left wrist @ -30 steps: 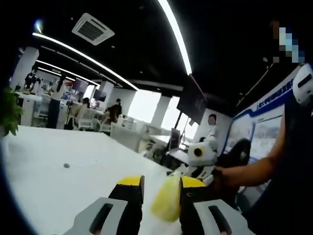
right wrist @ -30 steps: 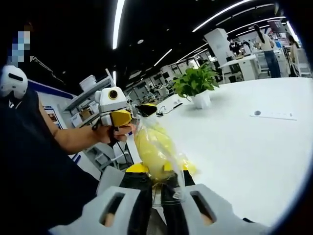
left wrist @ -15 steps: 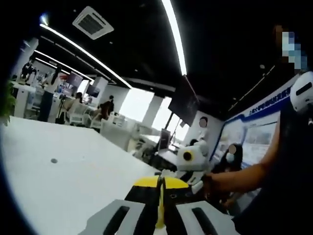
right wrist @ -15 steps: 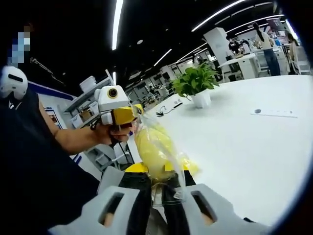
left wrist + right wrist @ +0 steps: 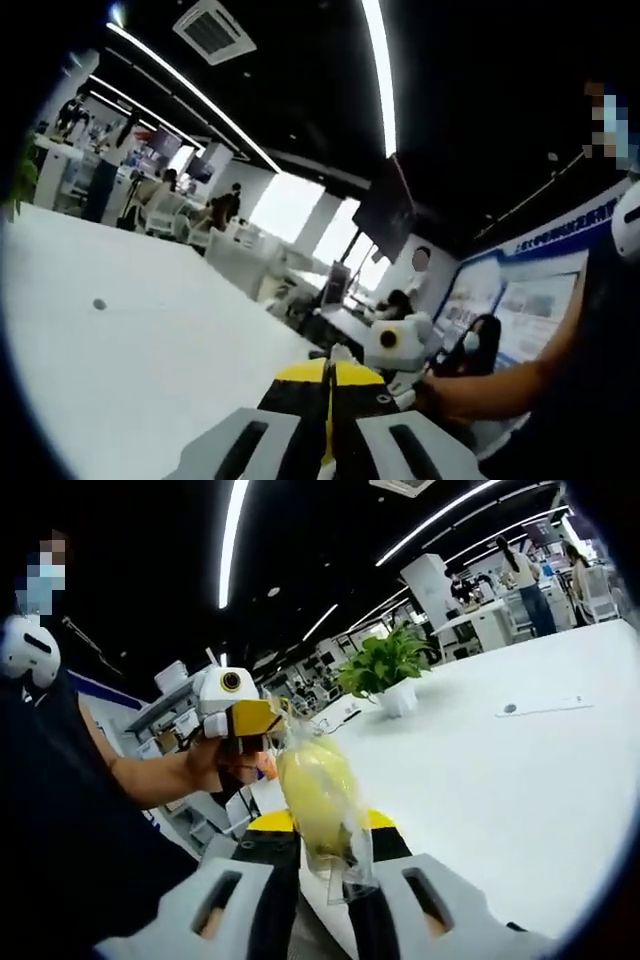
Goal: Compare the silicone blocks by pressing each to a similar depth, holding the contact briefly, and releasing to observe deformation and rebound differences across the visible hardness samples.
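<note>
In the right gripper view, the right gripper (image 5: 325,852) is pinching the lower end of a clear bag (image 5: 322,802) between its narrowed jaws, and a yellow block (image 5: 316,792) is sitting inside that bag, standing just above the jaw tips. At the bag's top, the left gripper (image 5: 262,718) is gripping the plastic with its yellow-tipped jaws closed on it, a hand (image 5: 225,763) wrapping around its handle, so the bag is hanging stretched between the two grippers above the table (image 5: 500,780). In the left gripper view, the left gripper (image 5: 328,372) is showing its jaws pressed nearly together on a thin sliver of the bag (image 5: 328,440), and beyond them the right gripper (image 5: 392,352) is showing with a hand (image 5: 440,398) behind it. Farther out on the white table, a potted plant (image 5: 385,670) is standing and a flat sheet (image 5: 545,706) is lying well apart from it. Beyond, people are standing at desks under long ceiling lights (image 5: 232,540).
</note>
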Motion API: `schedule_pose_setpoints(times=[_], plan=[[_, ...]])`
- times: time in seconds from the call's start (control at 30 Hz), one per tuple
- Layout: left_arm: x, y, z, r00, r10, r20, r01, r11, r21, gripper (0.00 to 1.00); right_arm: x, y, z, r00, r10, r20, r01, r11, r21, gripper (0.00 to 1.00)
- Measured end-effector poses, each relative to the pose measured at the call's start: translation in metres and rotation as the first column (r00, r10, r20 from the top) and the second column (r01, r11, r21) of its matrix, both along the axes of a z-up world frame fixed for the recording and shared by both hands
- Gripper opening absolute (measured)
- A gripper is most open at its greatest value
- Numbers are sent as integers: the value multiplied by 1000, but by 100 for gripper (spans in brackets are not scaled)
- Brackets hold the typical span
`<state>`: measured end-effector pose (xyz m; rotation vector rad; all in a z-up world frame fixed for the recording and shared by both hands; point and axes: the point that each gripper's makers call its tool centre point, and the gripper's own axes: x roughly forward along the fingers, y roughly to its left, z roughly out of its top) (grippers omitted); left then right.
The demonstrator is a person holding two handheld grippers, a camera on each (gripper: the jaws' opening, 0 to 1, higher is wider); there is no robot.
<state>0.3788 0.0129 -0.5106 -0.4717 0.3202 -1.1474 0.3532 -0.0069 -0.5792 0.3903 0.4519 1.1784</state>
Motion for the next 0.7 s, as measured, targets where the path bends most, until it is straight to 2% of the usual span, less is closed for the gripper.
schedule_pose_setpoints(times=[0.17, 0.23, 0.33, 0.47, 0.5, 0.53, 0.6, 0.63, 0.67, 0.7], plan=[[-1, -7, 4, 999, -21, -46, 19, 999, -35, 0, 2, -5, 2, 1000, -23, 9, 22, 999, 26, 14], [0, -9, 7, 999, -23, -42, 21, 999, -40, 0, 3, -5, 4, 998, -33, 45, 31, 999, 34, 17], [0, -13, 7, 999, -25, -40, 24, 999, -42, 0, 8, -6, 7, 997, -67, 49, 64, 996, 56, 34], [1, -17, 2, 998, -26, -51, 24, 999, -38, 0, 10, -10, 1, 995, -81, 53, 80, 996, 29, 43], [1, -19, 1, 998, -26, -54, 24, 999, -36, 0, 12, -12, -1, 993, -97, 67, 95, 995, 20, 52], [1, -21, -1, 998, -28, -59, 26, 999, -31, 0, 20, -16, -3, 983, -142, 118, 144, 990, -2, 63], [1, -24, -7, 997, -29, -71, 28, 999, -17, 0, 27, -23, -9, 971, -198, 134, 203, 979, -24, 91], [1, -25, -10, 997, -30, -76, 29, 1000, -11, 0, 30, -27, -12, 966, -219, 136, 226, 974, -32, 97], [2, -27, -12, 997, -29, -78, 29, 1000, -6, 0, 27, -30, -13, 969, -201, 141, 208, 977, -36, 95], [3, -27, -14, 996, -28, -82, 28, 1000, -3, 0, 27, -37, -16, 965, -224, 138, 232, 971, -48, 96]])
